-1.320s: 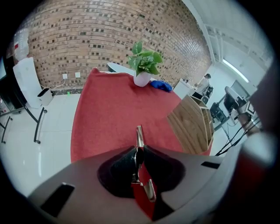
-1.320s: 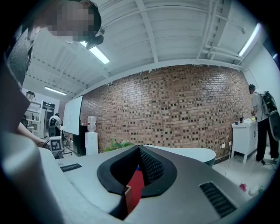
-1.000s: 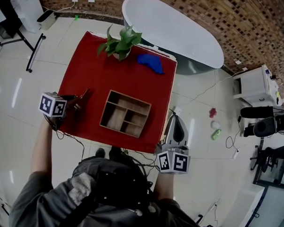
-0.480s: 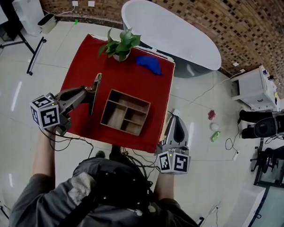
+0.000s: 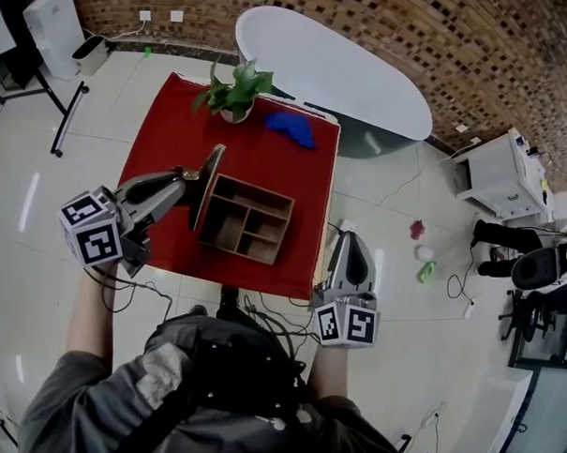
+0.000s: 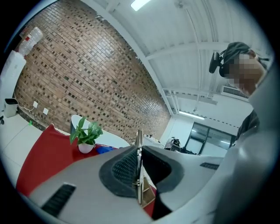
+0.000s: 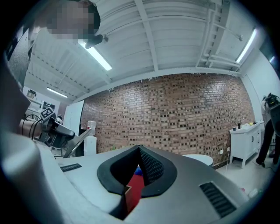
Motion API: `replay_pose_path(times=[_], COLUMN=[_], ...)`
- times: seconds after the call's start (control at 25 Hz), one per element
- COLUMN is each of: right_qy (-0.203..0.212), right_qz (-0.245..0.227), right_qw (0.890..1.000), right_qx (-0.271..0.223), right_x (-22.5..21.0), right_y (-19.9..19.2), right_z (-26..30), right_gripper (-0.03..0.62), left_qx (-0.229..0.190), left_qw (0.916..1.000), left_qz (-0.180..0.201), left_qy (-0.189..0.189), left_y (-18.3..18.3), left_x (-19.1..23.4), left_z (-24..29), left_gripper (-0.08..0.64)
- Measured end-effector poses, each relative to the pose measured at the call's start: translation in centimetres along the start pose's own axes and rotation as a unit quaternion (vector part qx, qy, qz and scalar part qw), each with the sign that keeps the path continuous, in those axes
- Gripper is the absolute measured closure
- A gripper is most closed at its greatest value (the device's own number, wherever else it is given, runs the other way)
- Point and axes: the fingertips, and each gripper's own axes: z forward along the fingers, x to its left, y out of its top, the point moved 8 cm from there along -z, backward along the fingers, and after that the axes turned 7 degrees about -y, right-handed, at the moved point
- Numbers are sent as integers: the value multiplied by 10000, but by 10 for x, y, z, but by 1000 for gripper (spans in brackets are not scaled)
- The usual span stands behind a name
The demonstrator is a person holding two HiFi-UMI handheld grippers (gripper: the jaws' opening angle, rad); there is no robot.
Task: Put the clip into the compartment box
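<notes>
A long thin metal clip [image 5: 207, 187] is held on edge in the air, with my left gripper [image 5: 189, 176] shut on it. It hangs over the left rim of the wooden compartment box [image 5: 248, 219], which sits on the red table [image 5: 162, 132]. In the left gripper view the clip [image 6: 139, 153] shows edge-on between the pads of the left gripper [image 6: 139, 175]. My right gripper [image 5: 350, 239] hangs off the table's front right corner. Its jaws are shut with nothing in them, as the right gripper view shows [image 7: 139, 151].
A potted plant [image 5: 232, 90] and a blue object [image 5: 291, 128] stand at the table's far edge. A white oval table [image 5: 338, 73] lies beyond. Small items [image 5: 424, 254] and cables lie on the tiled floor to the right. A white cabinet [image 5: 492, 174] stands further right.
My left gripper has lifted the clip from the table's left edge and carried it right, up to the box's left rim. The right gripper has stayed put.
</notes>
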Motion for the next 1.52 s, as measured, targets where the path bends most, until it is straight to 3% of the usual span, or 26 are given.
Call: replay_pose_path(times=[0.2,0.6,1.52], right_qy=[-21,-5,-35], right_qz=[-12,-8,-10], right_qw=[10000,9999,9998], right_qx=[-38,-104,-183], right_x=[0,4,5], right_y=[5,14,19], right_z=[-9,-20,-27], right_gripper=[581,581,581], left_qx=[-81,5,-62], left_qw=[9998,9992,9978], left_qz=[-43,331,414], left_qy=[-196,-222,-512], left_y=[1,6,9], left_x=[-14,-39,-59], left_z=[2,0,7], left_gripper=[505,505,505])
